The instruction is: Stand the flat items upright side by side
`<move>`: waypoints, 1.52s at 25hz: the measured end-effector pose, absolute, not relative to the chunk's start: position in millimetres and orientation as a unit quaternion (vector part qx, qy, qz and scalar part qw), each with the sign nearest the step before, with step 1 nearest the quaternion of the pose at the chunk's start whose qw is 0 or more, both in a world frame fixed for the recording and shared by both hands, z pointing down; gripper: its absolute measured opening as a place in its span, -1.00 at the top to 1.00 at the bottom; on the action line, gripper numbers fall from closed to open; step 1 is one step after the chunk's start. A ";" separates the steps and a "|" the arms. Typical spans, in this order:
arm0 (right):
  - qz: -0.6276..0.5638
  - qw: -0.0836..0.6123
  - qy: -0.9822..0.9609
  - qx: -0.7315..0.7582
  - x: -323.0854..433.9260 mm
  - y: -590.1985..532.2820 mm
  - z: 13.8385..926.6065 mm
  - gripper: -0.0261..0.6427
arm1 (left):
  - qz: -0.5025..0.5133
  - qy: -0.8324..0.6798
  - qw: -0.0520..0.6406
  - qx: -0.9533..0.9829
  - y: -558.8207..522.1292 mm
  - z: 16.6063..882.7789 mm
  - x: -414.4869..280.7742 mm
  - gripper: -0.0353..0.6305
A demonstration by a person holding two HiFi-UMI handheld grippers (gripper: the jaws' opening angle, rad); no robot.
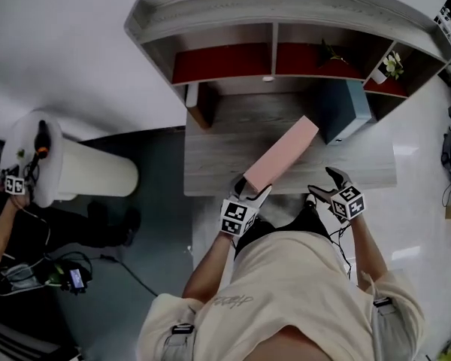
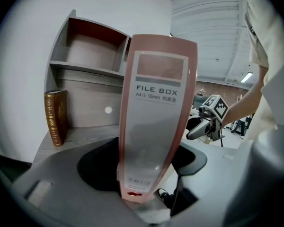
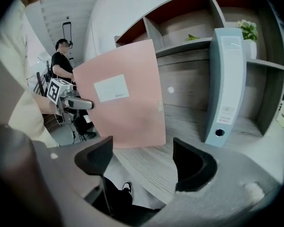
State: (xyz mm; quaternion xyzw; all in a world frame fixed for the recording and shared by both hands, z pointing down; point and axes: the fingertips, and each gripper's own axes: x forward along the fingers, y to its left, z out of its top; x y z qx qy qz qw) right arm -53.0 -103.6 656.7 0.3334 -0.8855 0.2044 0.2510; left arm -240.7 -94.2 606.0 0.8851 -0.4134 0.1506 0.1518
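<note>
The left gripper [image 1: 249,190] is clamping its jaws on the spine end of the pink rectangular file box [image 1: 282,153], holding it on edge at the near edge of the grey wood-grain table [image 1: 218,156]. The right gripper [image 1: 323,185] is hovering alongside with its jaws apart and empty. The tall pale-blue file box [image 1: 346,107] is standing upright further back, probably the spot to stand beside. Bare tabletop is leaving room between them.
</note>
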 end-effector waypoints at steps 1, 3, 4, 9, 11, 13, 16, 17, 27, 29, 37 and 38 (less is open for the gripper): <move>0.208 0.246 -0.884 0.338 -47.4 -104.2 658.1 -0.26 | 0.152 -0.417 0.154 0.883 -98.6 606.1 -233.7 -0.11; 0.215 0.233 -0.882 0.349 -36.8 -107.5 659.8 -0.25 | 0.154 -0.427 0.161 0.876 -108.2 606.0 -220.1 -0.11; 0.215 0.227 -0.881 0.355 -30.8 -110.7 659.8 -0.23 | 0.155 -0.433 0.165 0.872 -114.0 606.0 -213.6 -0.11; 0.206 0.200 -0.873 0.393 15.7 -131.7 654.6 -0.20 | 0.156 -0.486 0.172 0.842 -141.2 604.9 -180.1 -0.11; 0.217 0.201 -0.866 0.402 40.7 -136.3 661.5 -0.20 | 0.158 -0.501 0.180 0.832 -148.8 604.3 -164.1 -0.11; 0.227 0.209 -0.856 0.414 65.5 -139.2 671.7 -0.16 | 0.164 -0.508 0.188 0.824 -153.5 605.9 -148.6 -0.11; 0.226 0.222 -0.839 0.442 99.5 -148.4 680.7 0.40 | 0.174 -0.515 0.192 0.817 -162.4 605.2 -128.6 -0.11; 0.225 0.221 -0.836 0.449 108.2 -150.9 681.6 0.52 | 0.177 -0.518 0.194 0.814 -164.8 604.8 -123.0 -0.11; 0.215 0.210 -0.850 0.432 174.0 -175.0 689.6 0.92 | 0.181 -0.563 0.203 0.781 -194.0 607.8 -69.2 -0.11; 0.211 0.218 -0.854 0.422 191.5 -177.9 694.0 0.92 | 0.179 -0.577 0.204 0.770 -201.8 607.6 -61.4 -0.11; 0.243 0.226 -0.843 0.422 249.5 -187.0 716.1 0.92 | 0.194 -0.594 0.210 0.752 -222.1 606.8 -30.1 -0.11; 0.250 0.222 -0.841 0.426 252.3 -188.5 718.4 0.92 | 0.196 -0.588 0.208 0.757 -224.5 606.5 -24.1 -0.11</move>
